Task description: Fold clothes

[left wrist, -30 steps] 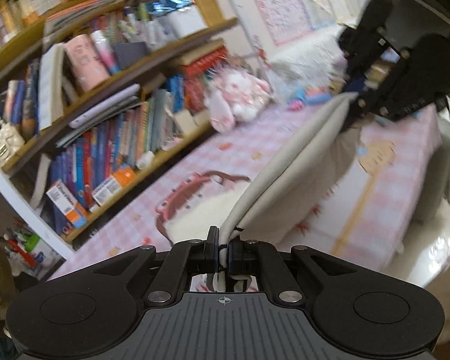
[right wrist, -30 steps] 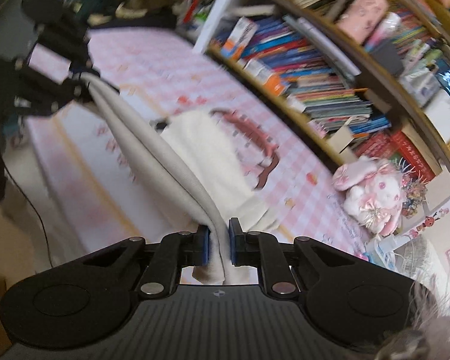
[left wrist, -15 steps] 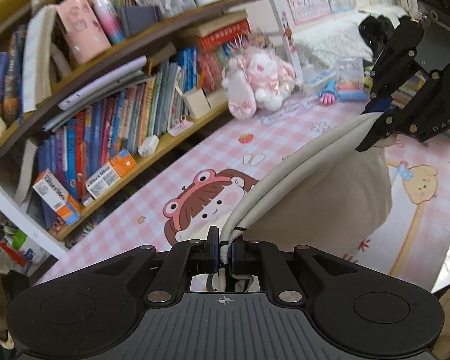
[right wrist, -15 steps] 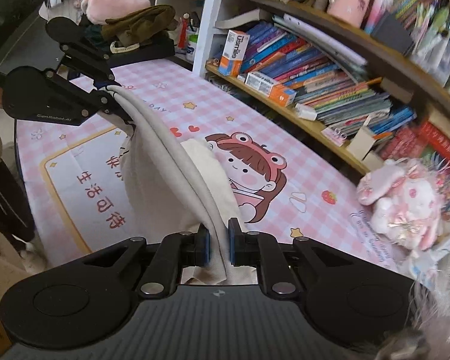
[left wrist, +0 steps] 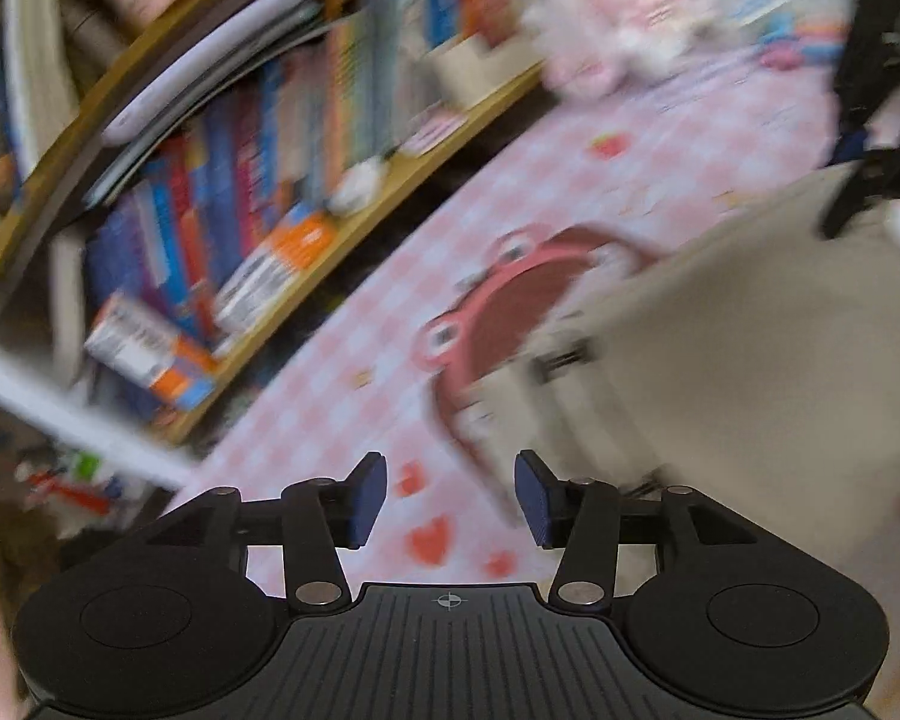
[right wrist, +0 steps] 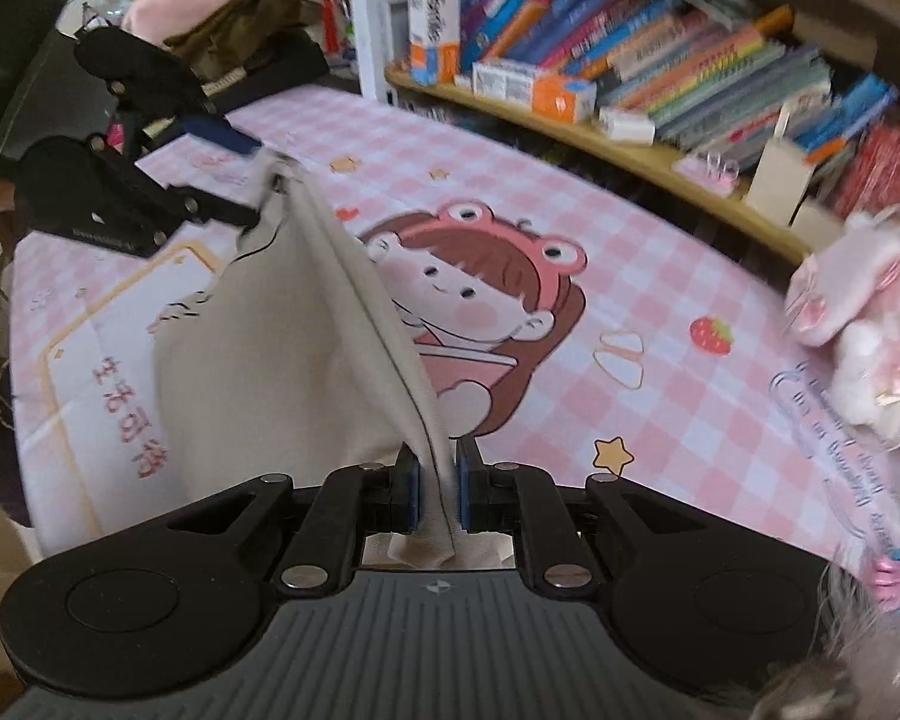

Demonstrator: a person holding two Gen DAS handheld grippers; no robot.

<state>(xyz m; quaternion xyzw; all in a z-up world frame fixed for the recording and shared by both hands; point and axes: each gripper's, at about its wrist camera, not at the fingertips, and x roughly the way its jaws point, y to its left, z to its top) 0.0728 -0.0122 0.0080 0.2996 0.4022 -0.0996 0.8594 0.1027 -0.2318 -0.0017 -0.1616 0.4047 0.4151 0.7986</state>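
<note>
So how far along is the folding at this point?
Hardly any fold looks finished. The beige cotton garment hangs above the pink checked tablecloth, clamped in the right gripper. The left gripper is open and empty. Left to do: lay it flat, fold it and smooth it.

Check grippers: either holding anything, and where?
Right gripper is shut on the beige fabric garment, pinching a bunched edge between its pads. Left gripper is open, holding nothing.

Bare pink tablecloth [right wrist: 660,276] lies open ahead; the bookshelf [right wrist: 600,114] and plush toy [right wrist: 870,324] border its far side.
</note>
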